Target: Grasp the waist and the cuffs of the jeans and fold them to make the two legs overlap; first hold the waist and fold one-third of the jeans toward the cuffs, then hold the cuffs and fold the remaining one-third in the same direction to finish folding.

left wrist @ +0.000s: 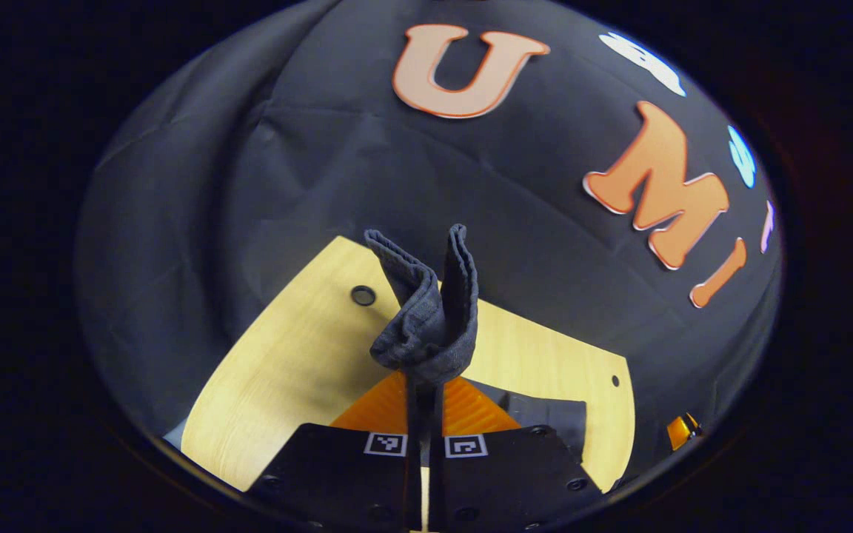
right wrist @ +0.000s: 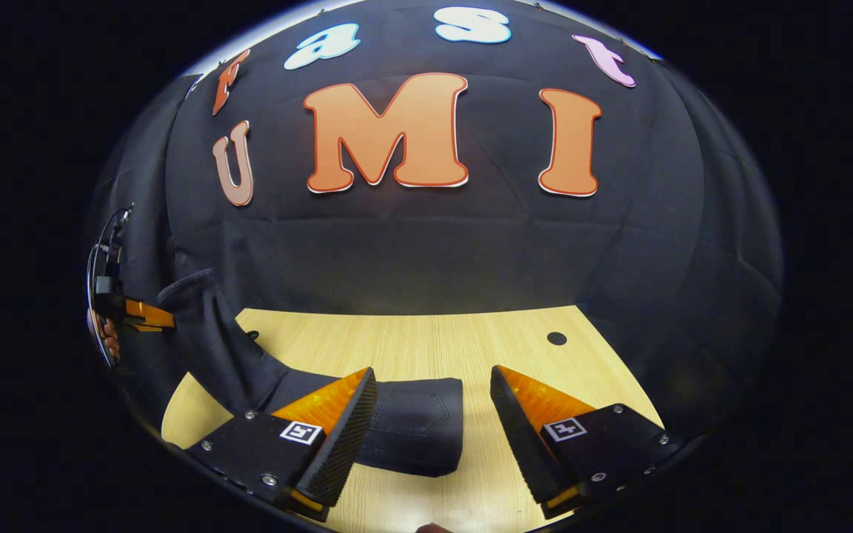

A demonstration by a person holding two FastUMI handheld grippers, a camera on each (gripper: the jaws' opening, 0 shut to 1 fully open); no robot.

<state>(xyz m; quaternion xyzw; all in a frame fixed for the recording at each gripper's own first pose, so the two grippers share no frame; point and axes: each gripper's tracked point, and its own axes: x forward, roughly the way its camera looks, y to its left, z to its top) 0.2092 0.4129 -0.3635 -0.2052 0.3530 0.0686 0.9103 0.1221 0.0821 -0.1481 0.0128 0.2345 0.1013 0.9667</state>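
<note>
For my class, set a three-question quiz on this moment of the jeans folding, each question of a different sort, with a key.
1. True or false: the left gripper is shut on a bunch of the jeans.
2. The right gripper stands: A) shut on the jeans, B) open above the table, C) shut on nothing.
3. Fill in: in the right gripper view, the pocket end of the jeans lies flat on the ____.

Key: 1 true; 2 B; 3 table.
</note>
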